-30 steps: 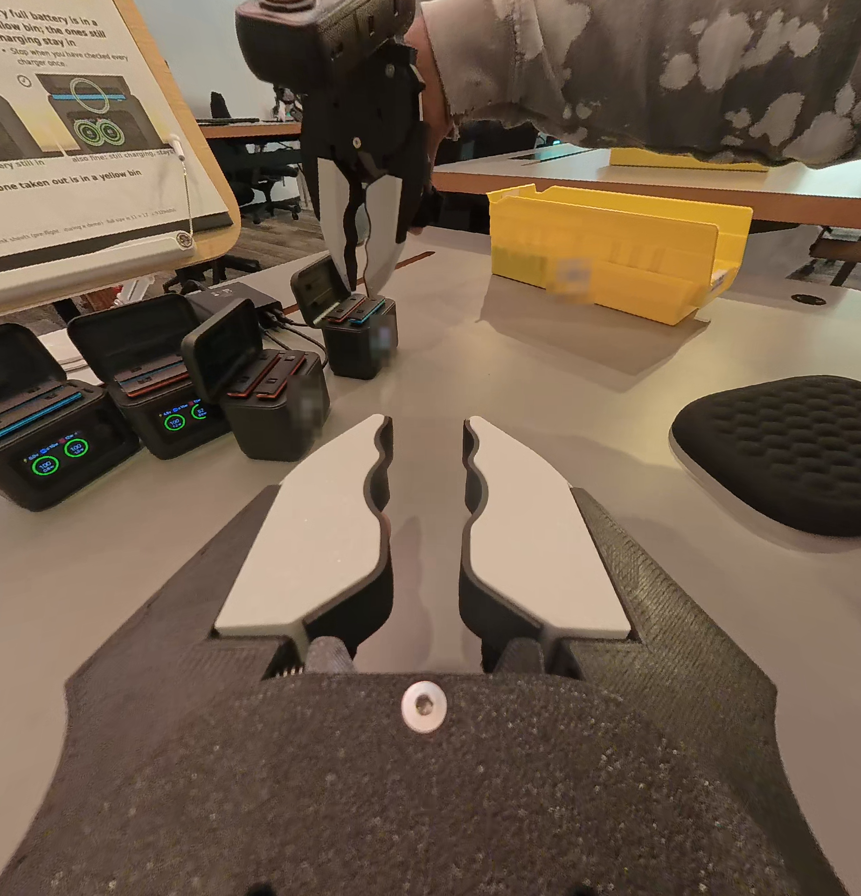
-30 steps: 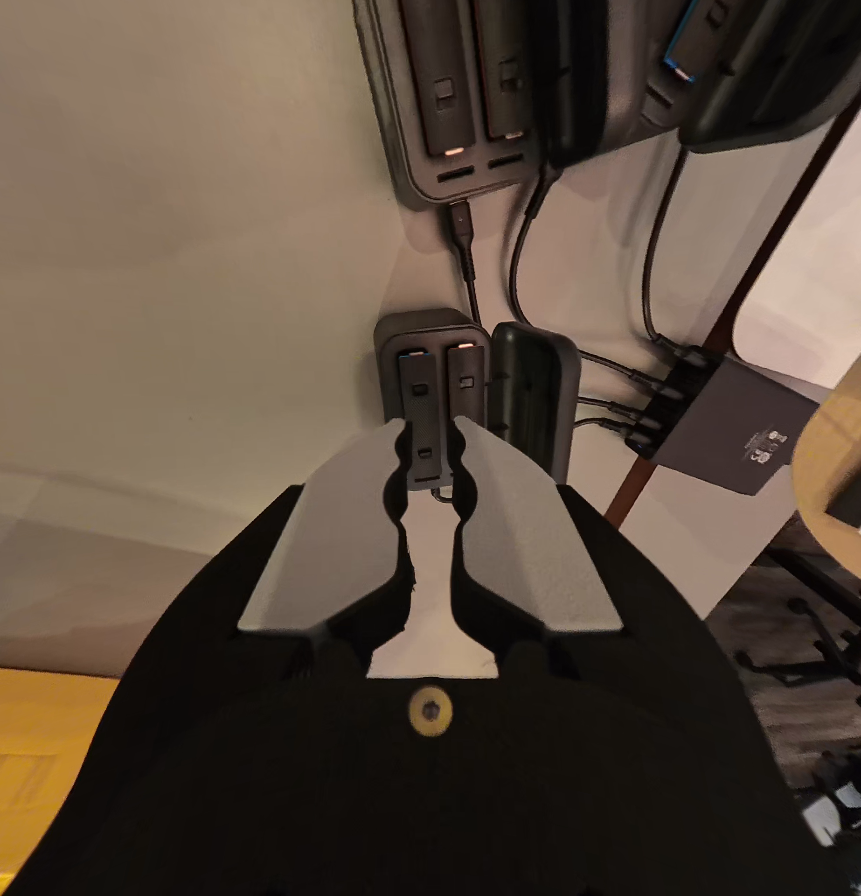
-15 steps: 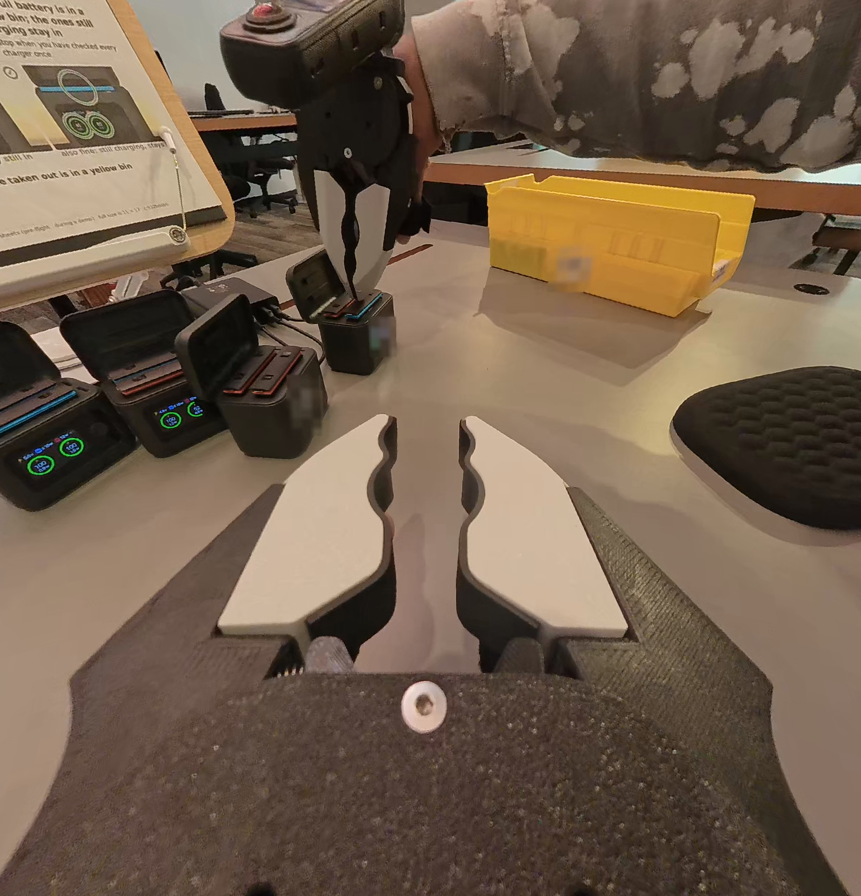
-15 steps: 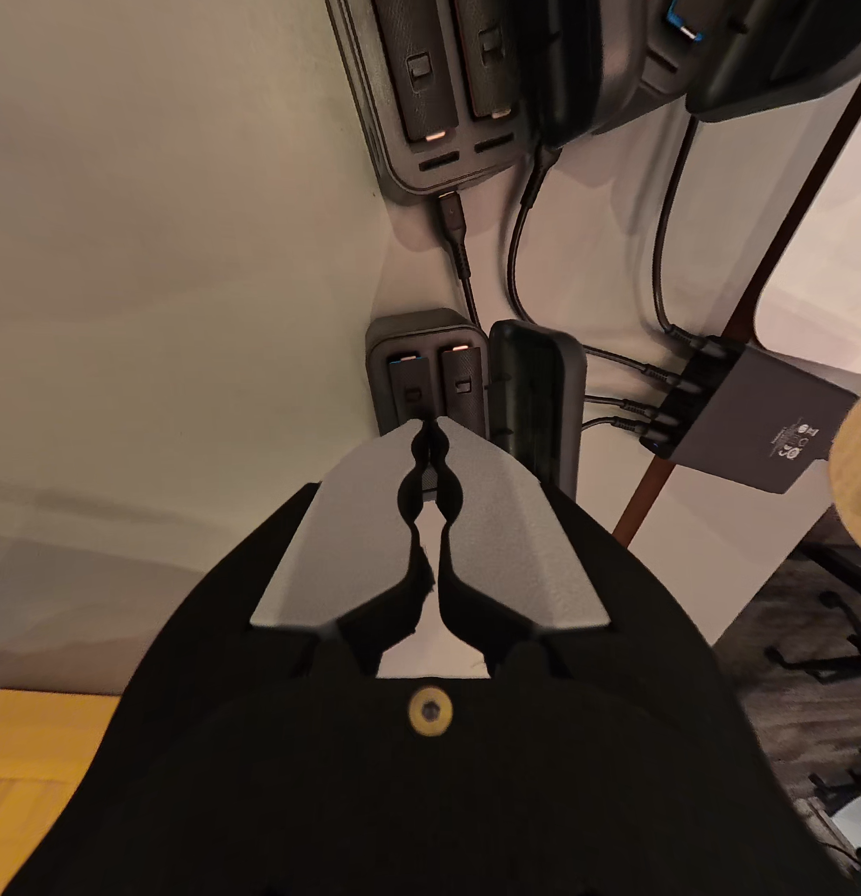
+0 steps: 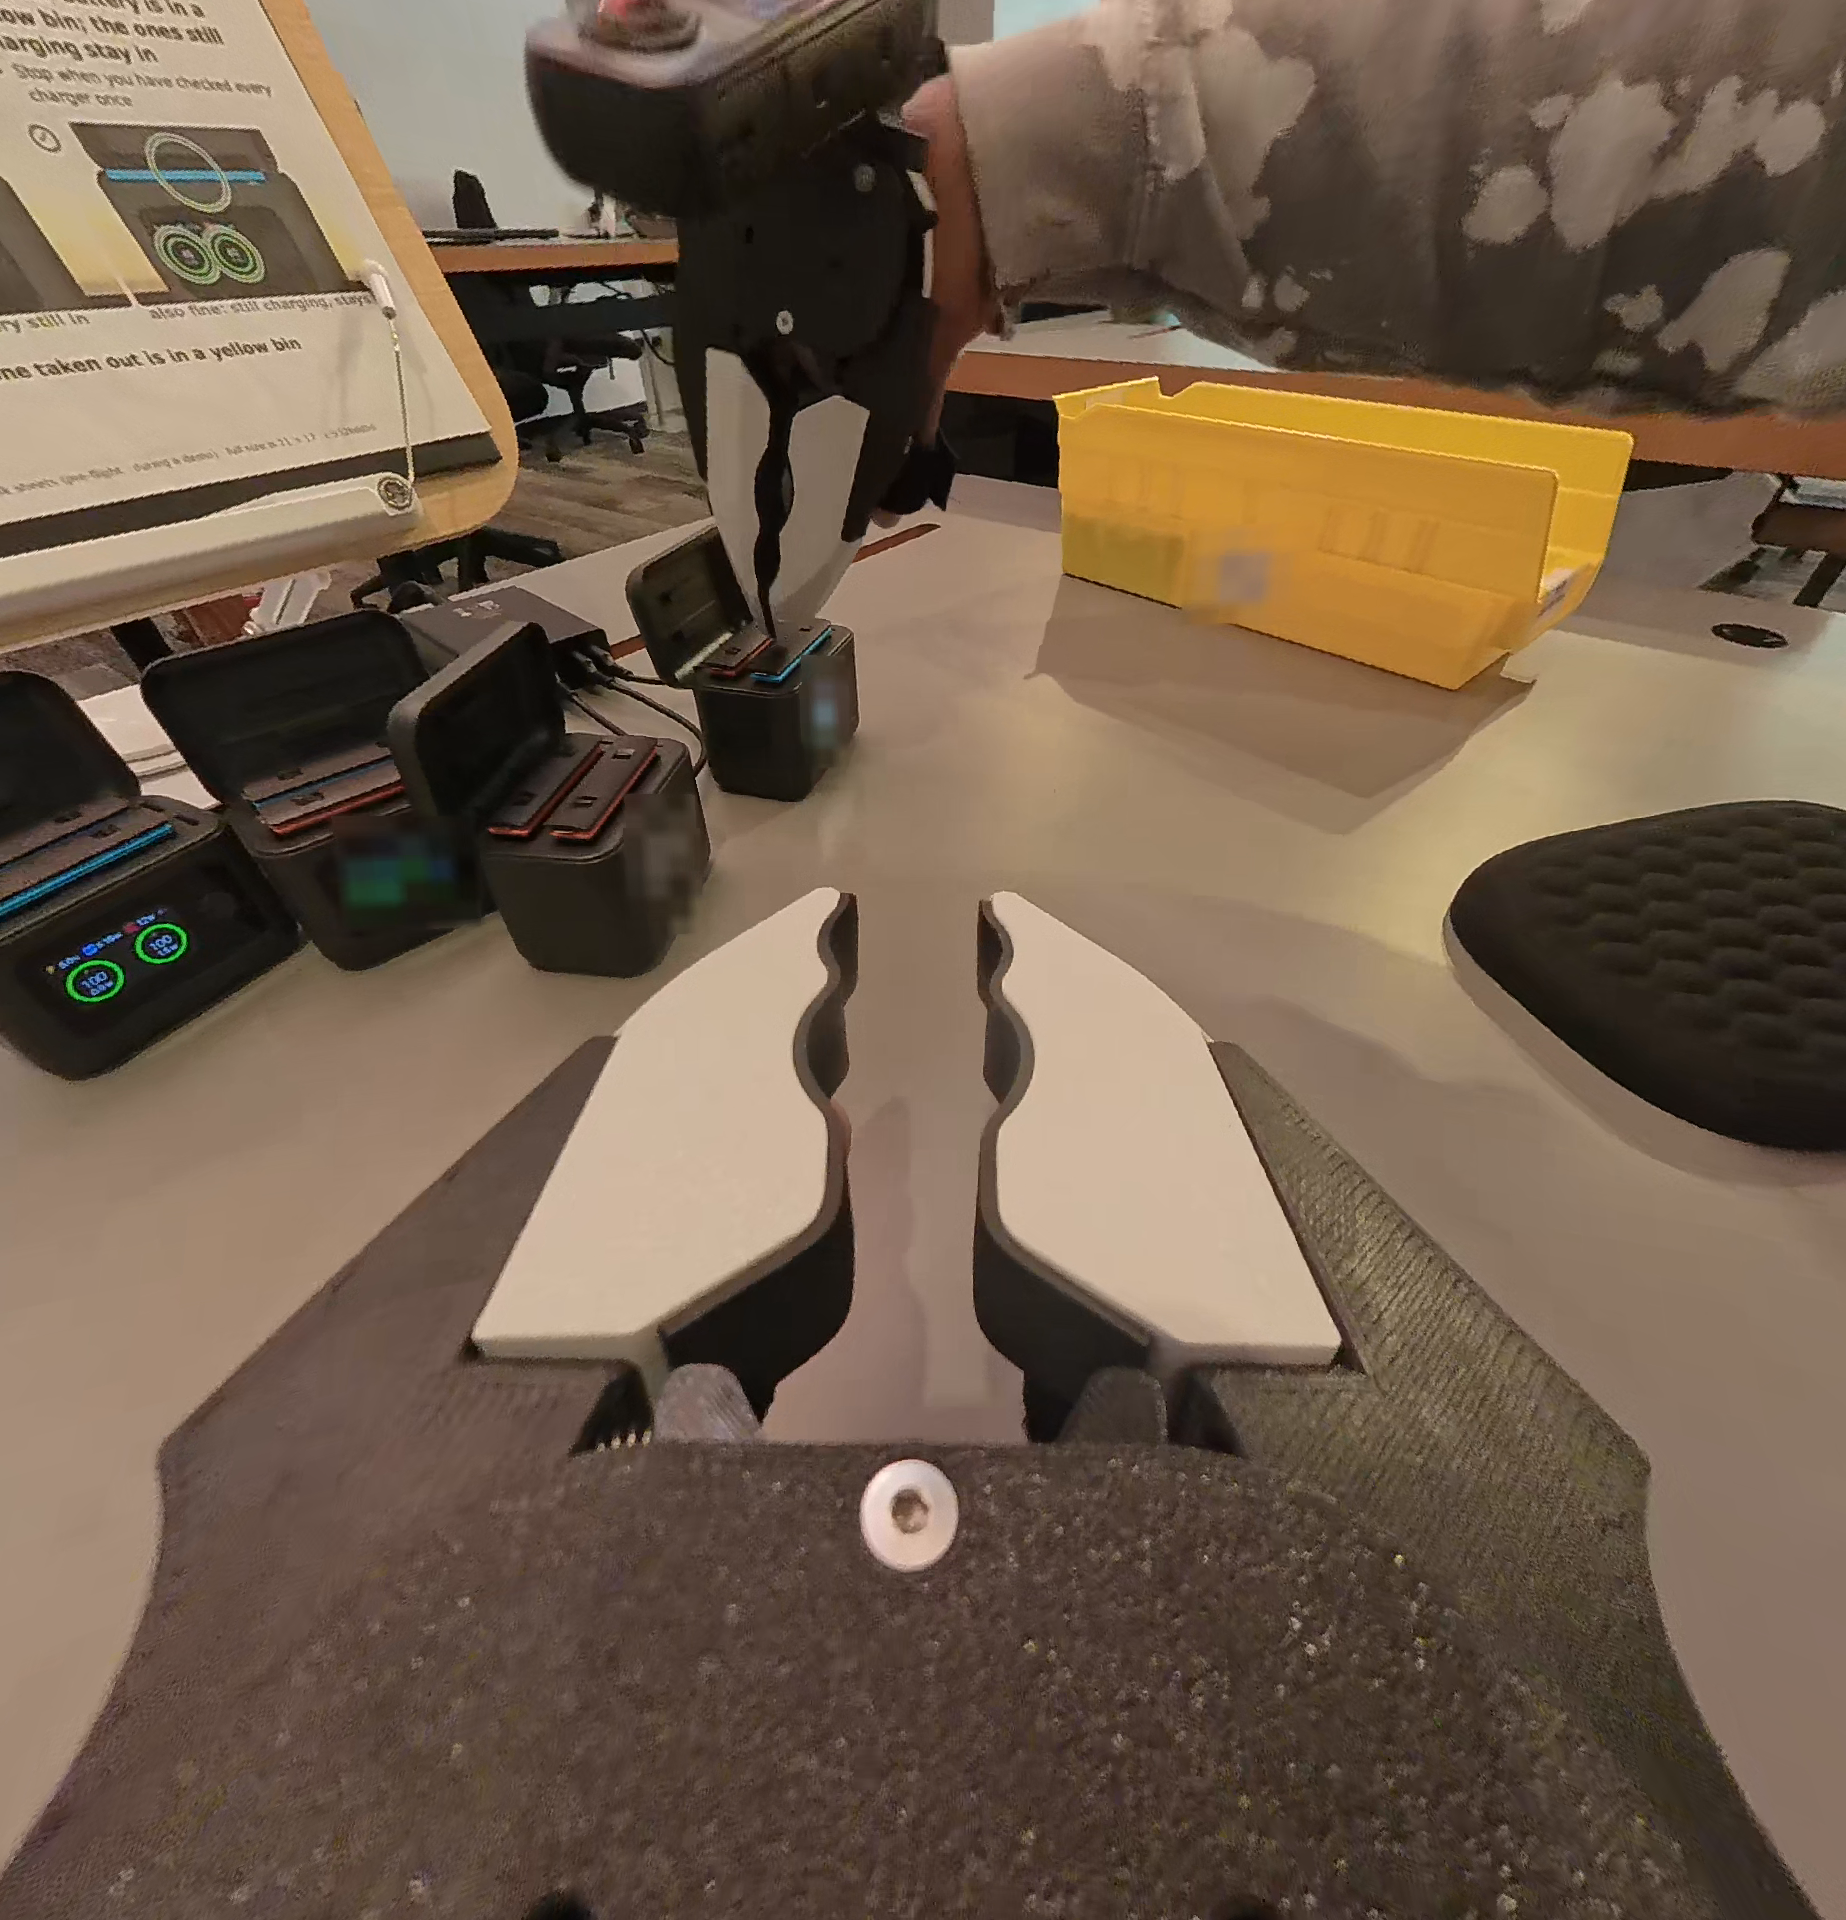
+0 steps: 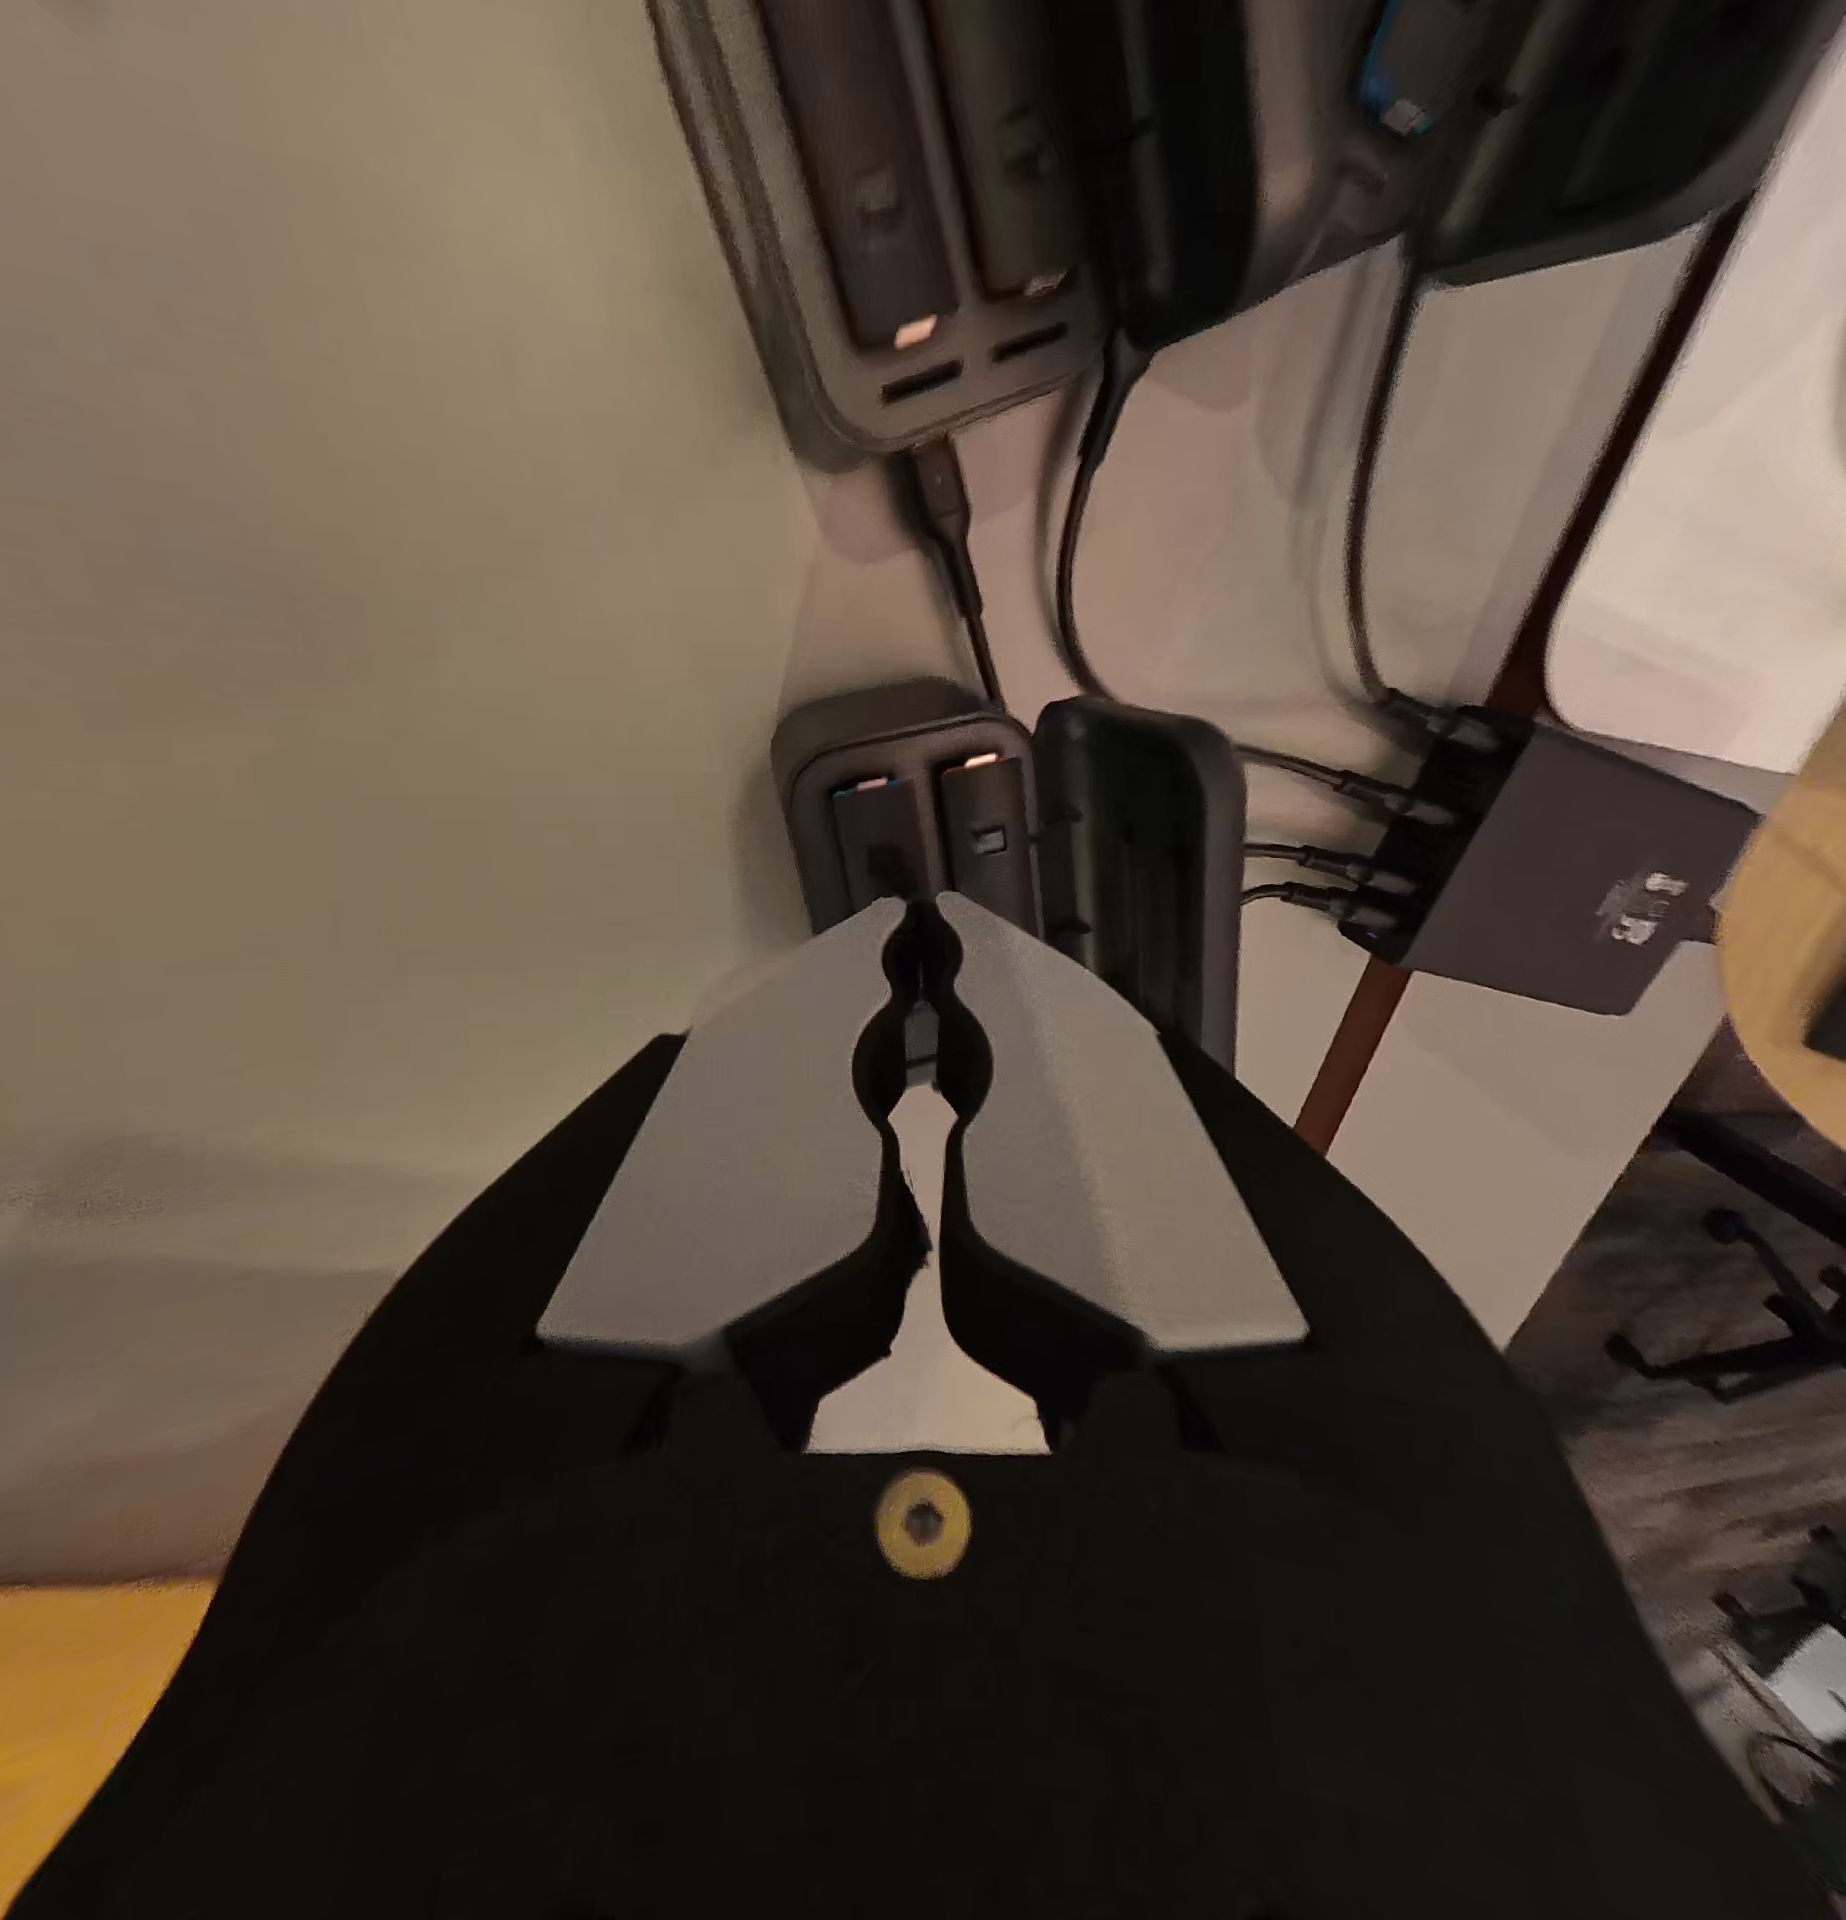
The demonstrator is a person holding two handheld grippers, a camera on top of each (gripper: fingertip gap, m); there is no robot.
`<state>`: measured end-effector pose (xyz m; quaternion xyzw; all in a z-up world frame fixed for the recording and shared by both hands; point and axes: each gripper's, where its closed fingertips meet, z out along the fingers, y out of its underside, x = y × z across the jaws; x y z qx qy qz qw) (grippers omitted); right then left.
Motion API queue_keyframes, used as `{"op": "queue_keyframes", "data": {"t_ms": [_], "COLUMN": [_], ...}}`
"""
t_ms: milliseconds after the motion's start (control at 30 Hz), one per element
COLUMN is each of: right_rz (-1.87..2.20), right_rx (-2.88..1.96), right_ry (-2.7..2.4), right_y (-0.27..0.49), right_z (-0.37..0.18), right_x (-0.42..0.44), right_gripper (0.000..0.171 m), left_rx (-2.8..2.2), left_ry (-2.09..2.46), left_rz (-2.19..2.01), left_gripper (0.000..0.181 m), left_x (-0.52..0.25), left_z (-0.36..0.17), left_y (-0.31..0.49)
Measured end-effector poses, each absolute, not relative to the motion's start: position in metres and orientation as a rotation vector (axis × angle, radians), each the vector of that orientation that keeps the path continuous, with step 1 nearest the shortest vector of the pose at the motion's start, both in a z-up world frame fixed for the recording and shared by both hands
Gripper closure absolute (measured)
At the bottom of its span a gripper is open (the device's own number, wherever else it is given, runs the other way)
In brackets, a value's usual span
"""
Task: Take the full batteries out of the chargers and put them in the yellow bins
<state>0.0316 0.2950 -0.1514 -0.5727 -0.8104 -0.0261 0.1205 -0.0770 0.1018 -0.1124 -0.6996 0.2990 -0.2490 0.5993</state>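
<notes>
Several black chargers with open lids stand in a row at the left of the grey table; the nearest (image 5: 98, 935) shows green rings on its screen. My right gripper (image 5: 768, 618) points down, shut, its tips on the top of the blue-edged battery (image 5: 794, 665) in the farthest charger (image 5: 779, 738). In the right wrist view the gripper (image 6: 921, 909) covers part of that battery (image 6: 867, 842); I cannot tell whether it pinches anything. My left gripper (image 5: 914, 904) is open and empty, low over the table. A yellow bin (image 5: 1314, 540) stands at the back right.
A power hub (image 6: 1584, 873) with cables sits behind the chargers. A tilted instruction board (image 5: 171, 260) stands at the far left. A black honeycomb pad (image 5: 1708, 966) lies at the right. A person's patterned sleeve (image 5: 1418, 187) crosses the top. A yellow bin corner (image 6: 67, 1714) shows bottom left. There is about 25 cm between the tips of the two grippers.
My right gripper has closed from slightly open to shut and dropped onto the far charger's left battery. My left gripper has stayed open and almost still.
</notes>
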Motion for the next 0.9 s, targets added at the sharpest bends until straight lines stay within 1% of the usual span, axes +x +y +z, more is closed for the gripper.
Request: {"op": "queue_keyframes", "data": {"t_ms": [67,200,300,367,500,667,800,900], "right_rz": [0.017,0.235,0.371,0.448,0.511,0.481,0.427,0.417], "right_rx": [-1.654,-1.571,-1.554,-1.573,-1.626,-1.676,-1.688,-1.710], "right_ry": [-2.202,-1.695,-1.271,-1.038,-0.694,-0.422,-0.367,-0.400], "right_y": [0.292,0.282,0.269,0.255,0.227,0.206,0.193,0.191], "right_z": [-0.136,-0.070,-0.026,-0.016,-0.026,-0.066,-0.105,-0.115], "right_x": [0.020,-0.004,0.005,0.018,0.047,0.074,0.086,0.082], "right_gripper": [0.171,0.171,0.171,0.171,0.171,0.171,0.171,0.171], "left_rx": [-1.616,-1.606,-1.580,-1.559,-1.544,-1.548,-1.596,-1.654], "left_ry": [0.693,0.685,0.667,0.652,0.581,0.425,0.293,0.194], "left_rz": [-0.572,-0.543,-0.489,-0.427,-0.367,-0.266,-0.180,-0.135], "left_gripper": [0.163,0.170,0.179,0.181,0.181,0.181,0.181,0.181], "left_x": [-0.077,-0.079,-0.084,-0.091,-0.104,-0.135,-0.166,-0.187], "left_z": [-0.112,-0.110,-0.106,-0.103,-0.096,-0.089,-0.094,-0.101], "left_y": [0.101,0.102,0.105,0.109,0.115,0.129,0.142,0.150]}}
